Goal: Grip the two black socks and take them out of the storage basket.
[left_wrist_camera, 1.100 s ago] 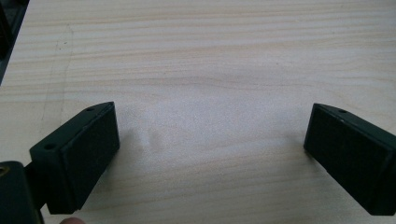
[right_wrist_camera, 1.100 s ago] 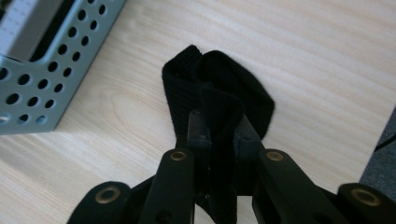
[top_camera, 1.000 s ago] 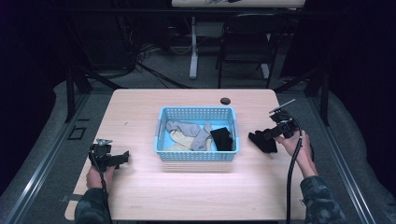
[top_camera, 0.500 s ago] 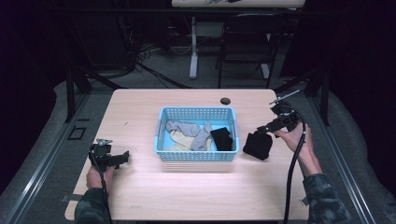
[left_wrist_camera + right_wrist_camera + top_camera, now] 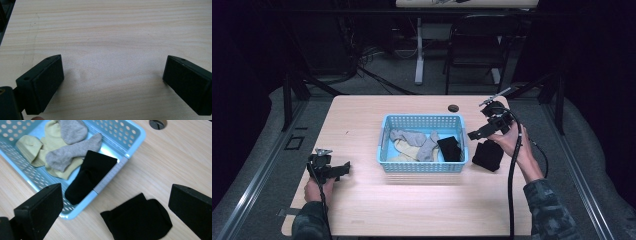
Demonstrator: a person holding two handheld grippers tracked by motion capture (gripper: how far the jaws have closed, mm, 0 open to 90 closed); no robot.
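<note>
A blue plastic basket [image 5: 422, 166] stands mid-table with grey socks [image 5: 72, 150], a yellow sock [image 5: 27, 147] and a black sock [image 5: 92, 175] inside. A second black sock [image 5: 488, 155] [image 5: 137, 220] lies crumpled on the table just right of the basket. My right gripper [image 5: 478, 133] [image 5: 115, 195] hovers above that sock. Its jaws have just been opening, they stand wide, and nothing is between the pads. My left gripper [image 5: 343, 168] [image 5: 113, 65] rests open at the table's front left over bare wood.
A small round black object [image 5: 454, 107] [image 5: 157, 123] sits on the table behind the basket. A chair and a desk leg stand on the floor beyond the table's far edge. A cable hangs from the right gripper along the person's forearm.
The right gripper opened and rose, letting go of the black sock, which now lies on the table beside the basket. The left gripper stayed put.
</note>
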